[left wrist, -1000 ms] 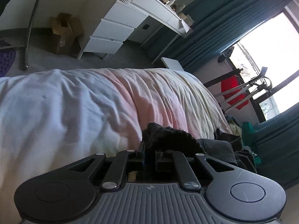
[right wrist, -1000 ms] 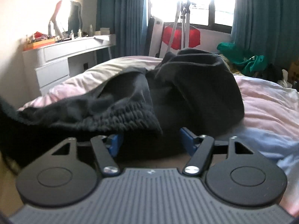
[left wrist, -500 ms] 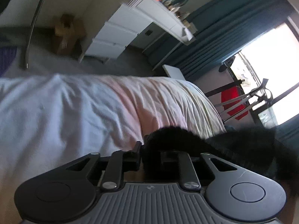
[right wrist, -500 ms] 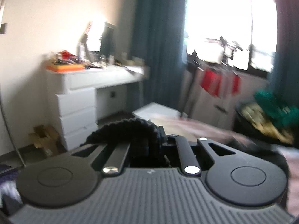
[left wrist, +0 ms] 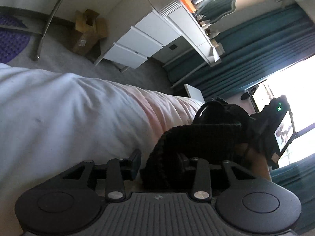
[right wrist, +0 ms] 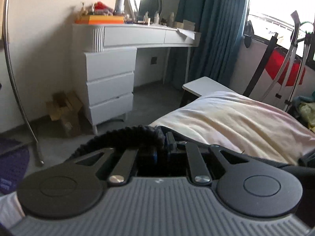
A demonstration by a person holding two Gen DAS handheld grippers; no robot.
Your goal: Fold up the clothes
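A black garment with a ribbed elastic waistband (left wrist: 196, 137) hangs lifted over the white and pink duvet (left wrist: 78, 118). My left gripper (left wrist: 159, 161) is shut on a thick bunch of that waistband, which hides its right finger. The band runs right toward the other gripper's camera unit (left wrist: 283, 125), with a hand (left wrist: 258, 165) below it. In the right wrist view my right gripper (right wrist: 162, 149) is shut on the black garment's waistband (right wrist: 128, 135), which curls over its left finger. The duvet (right wrist: 236, 114) lies beyond it.
A white dressing table with drawers (right wrist: 110, 82) stands against the wall, a cardboard box (right wrist: 65, 108) beside it. A curved metal pole (right wrist: 17, 90) rises at left. A small white table (right wrist: 204, 86), teal curtains (right wrist: 216, 29) and a rack with red cloth (right wrist: 283, 70) are past the bed.
The right gripper, open before the garment lying on the bed a second ago, has shut on the waistband and lifted it. The left gripper now holds a thicker bunch, raised off the duvet.
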